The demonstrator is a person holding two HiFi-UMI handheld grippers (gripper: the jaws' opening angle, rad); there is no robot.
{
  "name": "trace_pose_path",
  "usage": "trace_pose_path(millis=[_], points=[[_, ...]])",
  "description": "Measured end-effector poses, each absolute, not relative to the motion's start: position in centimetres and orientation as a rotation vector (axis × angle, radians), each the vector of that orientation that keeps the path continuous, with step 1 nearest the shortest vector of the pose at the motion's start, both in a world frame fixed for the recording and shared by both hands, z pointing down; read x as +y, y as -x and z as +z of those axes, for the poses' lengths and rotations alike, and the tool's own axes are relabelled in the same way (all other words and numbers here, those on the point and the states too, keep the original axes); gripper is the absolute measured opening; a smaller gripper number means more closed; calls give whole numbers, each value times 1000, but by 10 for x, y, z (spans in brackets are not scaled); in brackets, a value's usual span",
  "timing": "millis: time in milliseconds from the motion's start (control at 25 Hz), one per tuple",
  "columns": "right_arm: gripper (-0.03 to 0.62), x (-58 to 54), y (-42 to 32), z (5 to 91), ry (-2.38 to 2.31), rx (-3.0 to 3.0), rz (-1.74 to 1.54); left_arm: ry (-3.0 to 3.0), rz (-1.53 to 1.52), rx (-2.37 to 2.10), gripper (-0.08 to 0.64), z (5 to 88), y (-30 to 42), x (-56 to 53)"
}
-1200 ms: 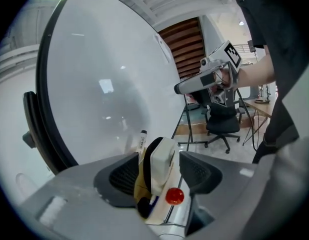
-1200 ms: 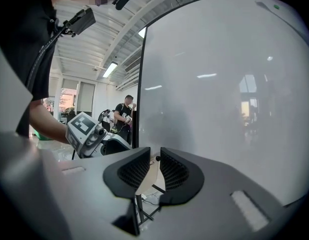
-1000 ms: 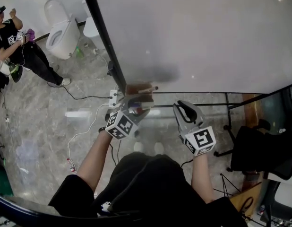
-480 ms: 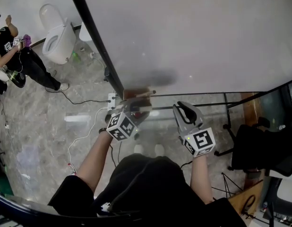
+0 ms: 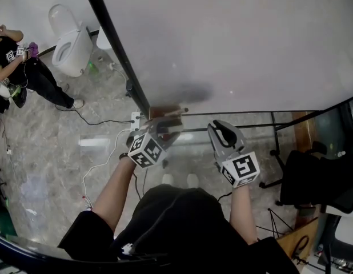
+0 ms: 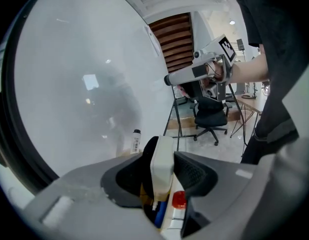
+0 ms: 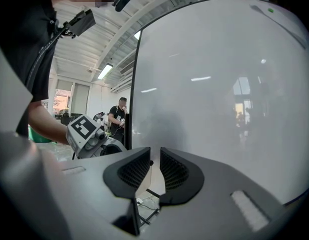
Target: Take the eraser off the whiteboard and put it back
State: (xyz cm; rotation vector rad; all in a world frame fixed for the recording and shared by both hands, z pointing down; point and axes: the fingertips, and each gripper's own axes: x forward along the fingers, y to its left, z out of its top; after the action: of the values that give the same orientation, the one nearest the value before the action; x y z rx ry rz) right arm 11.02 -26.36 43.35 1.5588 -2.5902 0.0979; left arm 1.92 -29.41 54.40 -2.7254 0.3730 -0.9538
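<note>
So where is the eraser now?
Left gripper view: the eraser is between the left gripper's jaws, which have just been closing, by the whiteboard's lower left corner.

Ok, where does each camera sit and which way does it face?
Head view: on the person's head, facing steeply down the whiteboard to the floor; shows forearms, left gripper, right gripper.
Left gripper view: on that gripper, along jaws that have just closed on the eraser; right gripper beyond.
Right gripper view: along its narrowly parted, empty jaws at the whiteboard; left gripper's cube at left.
Shared: the whiteboard.

One whiteboard (image 5: pixel 233 39), one eraser (image 6: pixel 162 159) and two grippers show: left gripper (image 5: pixel 165 125), right gripper (image 5: pixel 219 130) — plus one toilet (image 5: pixel 71 41) upper left, one office chair (image 5: pixel 316 181).
</note>
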Motion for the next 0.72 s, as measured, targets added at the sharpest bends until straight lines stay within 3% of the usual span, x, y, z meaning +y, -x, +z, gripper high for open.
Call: trace_pose_path(millis=[720], points=[[69, -258, -82, 422, -1401, -2690, 35, 2863, -578, 761, 185, 472, 17, -292]])
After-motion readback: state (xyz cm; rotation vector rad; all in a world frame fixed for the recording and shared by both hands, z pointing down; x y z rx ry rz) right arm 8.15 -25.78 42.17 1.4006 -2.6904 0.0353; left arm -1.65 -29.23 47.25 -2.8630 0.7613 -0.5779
